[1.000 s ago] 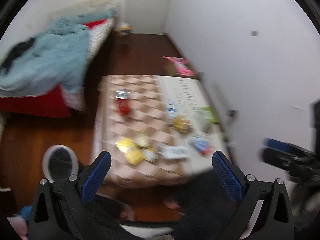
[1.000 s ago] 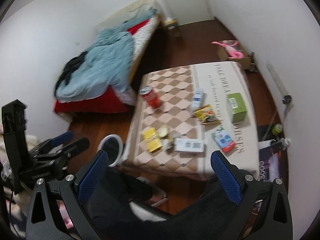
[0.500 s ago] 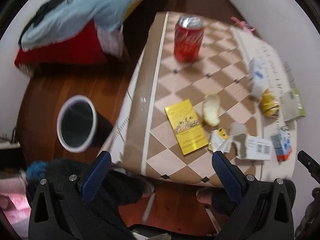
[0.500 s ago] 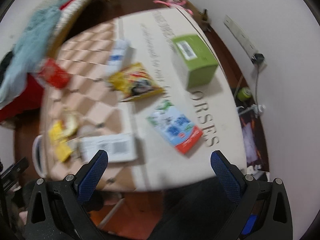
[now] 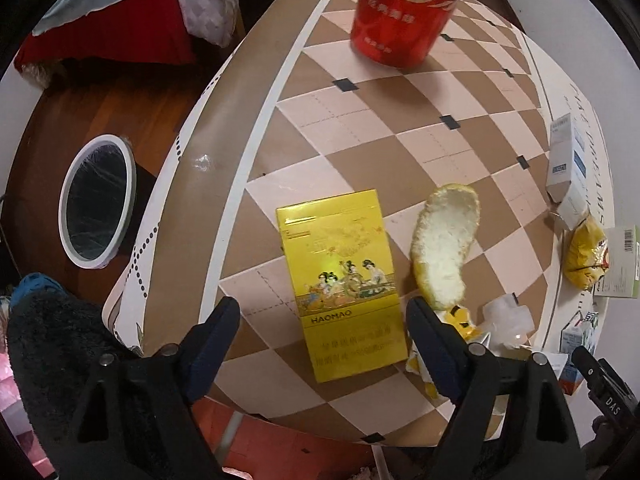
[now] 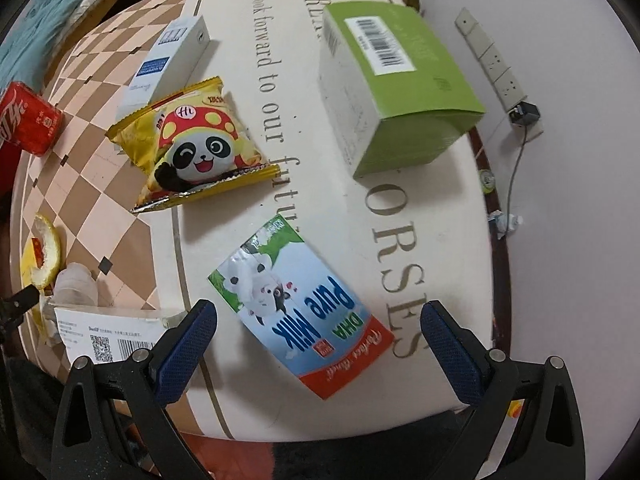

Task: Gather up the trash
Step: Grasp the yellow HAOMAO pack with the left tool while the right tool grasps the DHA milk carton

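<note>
My left gripper (image 5: 322, 314) is open, its fingers on either side of the near end of a yellow cigarette pack (image 5: 340, 280) lying flat on the chequered table (image 5: 248, 128). A citrus peel (image 5: 446, 244) lies just right of the pack, and a red cola can (image 5: 404, 8) stands beyond. My right gripper (image 6: 318, 316) is open above a flat milk carton (image 6: 300, 304) on the table's cream side. A panda snack bag (image 6: 192, 148), a green box (image 6: 396, 84) and a white box (image 6: 168, 60) lie farther off.
A white-rimmed bin with a black liner (image 5: 98, 200) stands on the wooden floor left of the table. A bed with red and blue bedding (image 5: 120, 20) is beyond it. A power strip and cable (image 6: 500, 72) run along the wall to the right. Crumpled wrappers (image 5: 504, 320) lie near the peel.
Both grippers have dropped from high above the room down close to the table. The left one now frames the yellow pack, the right one the milk carton. Both stayed open.
</note>
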{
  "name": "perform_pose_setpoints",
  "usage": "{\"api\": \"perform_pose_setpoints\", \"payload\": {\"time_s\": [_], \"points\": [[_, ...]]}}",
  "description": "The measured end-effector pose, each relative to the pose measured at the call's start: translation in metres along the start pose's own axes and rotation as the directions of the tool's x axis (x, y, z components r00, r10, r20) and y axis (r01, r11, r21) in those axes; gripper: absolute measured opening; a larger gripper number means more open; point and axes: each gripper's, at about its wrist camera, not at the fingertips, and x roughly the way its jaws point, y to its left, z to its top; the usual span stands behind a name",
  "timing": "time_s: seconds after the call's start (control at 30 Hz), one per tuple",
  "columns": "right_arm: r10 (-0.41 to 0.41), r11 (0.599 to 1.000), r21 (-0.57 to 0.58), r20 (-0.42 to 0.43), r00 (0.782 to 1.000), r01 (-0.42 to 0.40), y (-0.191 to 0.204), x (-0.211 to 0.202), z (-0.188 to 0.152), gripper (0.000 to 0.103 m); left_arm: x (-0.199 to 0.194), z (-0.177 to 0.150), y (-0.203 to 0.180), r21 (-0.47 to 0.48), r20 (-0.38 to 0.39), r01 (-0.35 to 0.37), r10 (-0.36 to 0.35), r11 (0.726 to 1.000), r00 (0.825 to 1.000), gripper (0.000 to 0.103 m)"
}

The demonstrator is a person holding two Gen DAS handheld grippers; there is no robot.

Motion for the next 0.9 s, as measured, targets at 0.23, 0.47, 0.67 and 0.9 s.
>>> {"api": "perform_pose_setpoints", "payload": {"time_s": [0.23, 0.47, 0.67, 0.9], "points": [[0.051, 0.998, 0.026, -0.035, 0.998, -0.05, -0.012, 0.014, 0.009, 0.081, -0.008, -0.003, -0.002, -0.003, 0.002, 0.044, -0.044, 0.999, 0.999, 0.084], [0.027, 1.0, 0.014, -0.057, 0.998, -0.026, -0.015, 0.024, 0.016, 0.075, 0.002, 0.007, -0.016, -0.015, 0.016, 0.024, -0.024, 1.0, 1.0, 0.072], [0.198, 0.971, 0.156, -0.118, 0.973, -0.179, -0.034, 0.022, 0.007, 0.065, -0.008, 0.006, -0.029, 0.072, 0.032, -0.01, 0.007, 0.997, 0.999, 0.054], [0.156, 0.988, 0.042, -0.122, 0.98, -0.152, -0.026, 0.021, 0.005, 0.073, -0.012, -0.011, -0.028, 0.17, 0.04, -0.026, 0.02, 0.985, 0.999, 0.056]]}}
